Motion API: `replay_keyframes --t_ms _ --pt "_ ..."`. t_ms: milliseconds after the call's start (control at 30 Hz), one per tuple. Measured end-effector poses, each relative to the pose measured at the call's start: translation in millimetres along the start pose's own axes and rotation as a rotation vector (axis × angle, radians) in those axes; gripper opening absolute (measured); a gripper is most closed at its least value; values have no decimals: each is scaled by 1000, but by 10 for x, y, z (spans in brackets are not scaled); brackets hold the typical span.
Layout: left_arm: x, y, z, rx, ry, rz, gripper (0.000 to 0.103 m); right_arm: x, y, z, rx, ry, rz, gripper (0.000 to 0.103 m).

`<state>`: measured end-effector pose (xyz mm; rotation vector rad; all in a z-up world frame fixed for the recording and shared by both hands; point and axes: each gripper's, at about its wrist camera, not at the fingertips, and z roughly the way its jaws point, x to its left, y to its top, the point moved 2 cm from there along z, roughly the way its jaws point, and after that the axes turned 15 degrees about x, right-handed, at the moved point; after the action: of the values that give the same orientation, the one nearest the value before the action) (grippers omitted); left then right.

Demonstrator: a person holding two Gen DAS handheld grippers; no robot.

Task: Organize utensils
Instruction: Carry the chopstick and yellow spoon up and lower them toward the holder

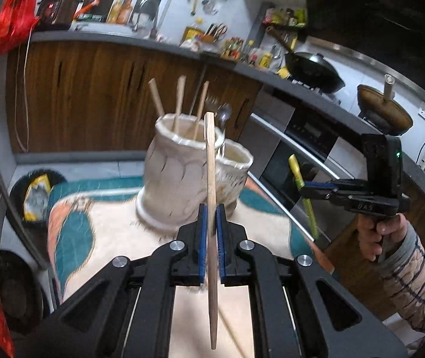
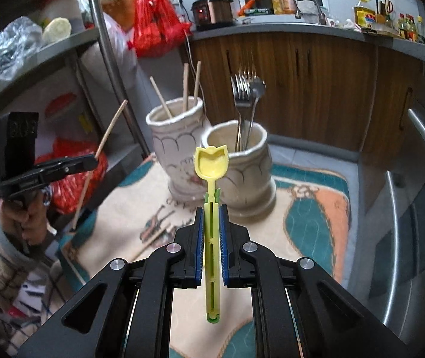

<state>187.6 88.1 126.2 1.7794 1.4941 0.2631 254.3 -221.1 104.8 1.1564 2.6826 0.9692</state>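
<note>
Jaws both clenched: my left gripper [image 1: 211,232] grasps a wooden chopstick [image 1: 211,185], my right gripper [image 2: 211,232] a yellow spoon [image 2: 211,164]; two ceramic holders [image 2: 239,173] at 12 o'clock.

This is a home kitchen. A grey counter [image 1: 128,40] runs above wooden cabinet doors [image 1: 93,95], carrying a rice cooker [image 2: 212,10], a sink tap [image 2: 304,0], sauce bottles [image 1: 236,49] and a black wok [image 1: 313,70] on the hob. A built-in oven [image 1: 304,140] sits below, and a red plastic bag [image 2: 155,21] hangs by a metal shelf [image 2: 33,56].
</note>
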Motion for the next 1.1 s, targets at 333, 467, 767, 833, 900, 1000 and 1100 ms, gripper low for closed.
replay_keyframes --t_ms 333,467,767,833,900,1000,1100 --pt "-85 517 -2 -163 -39 -10 6 -67 277 -96 -151 52 29 10" --pt "-26 759 28 -225 -44 -27 6 -106 433 -130 -208 51 38 10" --pt "101 1157 104 -391 -21 -39 6 -152 860 -74 -343 13 39 10" --pt "110 1226 127 -415 -14 -37 6 -170 962 -7 -368 2 45 10" --pt "105 1284 177 -436 10 -28 6 -184 1044 80 -373 5 50 10" --pt "67 1295 272 -461 47 -6 6 -201 1142 244 -365 -23 48 10" --pt "53 1249 350 -487 78 8 6 -188 1166 387 -359 -71 32 10"
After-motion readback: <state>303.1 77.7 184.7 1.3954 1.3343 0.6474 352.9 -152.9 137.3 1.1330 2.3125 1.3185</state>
